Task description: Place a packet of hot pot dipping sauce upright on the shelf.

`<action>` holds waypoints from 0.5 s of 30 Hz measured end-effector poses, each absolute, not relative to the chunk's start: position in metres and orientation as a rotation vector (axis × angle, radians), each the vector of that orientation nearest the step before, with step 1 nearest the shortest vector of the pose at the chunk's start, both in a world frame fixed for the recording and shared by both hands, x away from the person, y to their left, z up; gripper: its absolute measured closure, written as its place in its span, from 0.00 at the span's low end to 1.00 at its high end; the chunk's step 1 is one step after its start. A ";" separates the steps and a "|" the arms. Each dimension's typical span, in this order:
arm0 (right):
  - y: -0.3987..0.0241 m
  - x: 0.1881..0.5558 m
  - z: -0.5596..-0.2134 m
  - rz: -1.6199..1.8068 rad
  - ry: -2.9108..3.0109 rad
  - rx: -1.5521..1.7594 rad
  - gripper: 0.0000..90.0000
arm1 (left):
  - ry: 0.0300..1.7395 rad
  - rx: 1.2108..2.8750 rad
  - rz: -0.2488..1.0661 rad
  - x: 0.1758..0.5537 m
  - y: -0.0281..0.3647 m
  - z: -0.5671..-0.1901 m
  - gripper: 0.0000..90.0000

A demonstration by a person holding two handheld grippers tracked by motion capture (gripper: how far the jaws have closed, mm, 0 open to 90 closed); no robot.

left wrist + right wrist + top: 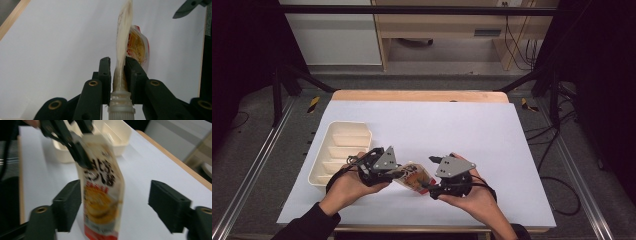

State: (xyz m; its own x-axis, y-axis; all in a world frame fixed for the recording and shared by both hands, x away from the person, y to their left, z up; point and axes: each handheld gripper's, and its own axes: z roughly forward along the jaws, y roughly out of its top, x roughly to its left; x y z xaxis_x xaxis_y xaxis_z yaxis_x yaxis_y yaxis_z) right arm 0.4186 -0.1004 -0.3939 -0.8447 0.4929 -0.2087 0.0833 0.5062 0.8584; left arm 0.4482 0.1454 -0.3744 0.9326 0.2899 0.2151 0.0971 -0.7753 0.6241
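Work in hand: a spouted food pouch (413,176) is passing between two hand-held grippers, above the white table sheet (472,130), just right of the cream compartment tray (343,150)

Pouch: flat printed sachet with a ribbed plastic spout (121,106); seen edge-on in the left gripper view it bulges at the far end; its printed face shows in the right gripper view (101,195)

Left gripper (387,170): clenched on the pouch's neck just above the spout, pads pressing the film from both sides (120,75) — this hand carries the pouch; it sits between the tray and the pouch

Right gripper (438,180): released; jaws stand wide apart in its own view (115,207), the left one just beside or brushing the pouch's edge, the right one well clear; I cannot tell whether that nearer pad touches — the picture is blurred

Key relation: the pouch's long axis runs from the left gripper at the spout end toward the right gripper at the bottom end, so its free end lies between the right jaws; the tray lies beyond the left gripper, on the far side from the right hand

Judgement: the left hand is nearer the tray and holds alone; any placing into a compartment would likely fall to it, with the pouch's length lined up along a slot
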 end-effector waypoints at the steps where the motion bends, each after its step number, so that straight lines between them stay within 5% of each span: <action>1: -0.104 0.418 -0.397 1.252 2.307 0.515 0.21 | 0.275 2.442 0.396 0.448 0.145 -0.374 0.84; 15: -0.160 0.446 -0.427 1.083 2.120 1.002 0.15 | 0.260 2.448 0.390 0.448 0.138 -0.370 0.84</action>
State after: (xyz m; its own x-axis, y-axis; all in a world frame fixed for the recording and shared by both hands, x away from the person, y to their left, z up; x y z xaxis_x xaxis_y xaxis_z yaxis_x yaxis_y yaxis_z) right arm 0.4457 -0.1603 -0.4273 -0.5698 0.8107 -0.1346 0.3663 0.3972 0.8415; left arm 0.4485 0.1377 -0.3702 0.9366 0.2783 0.2129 0.0892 -0.7770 0.6232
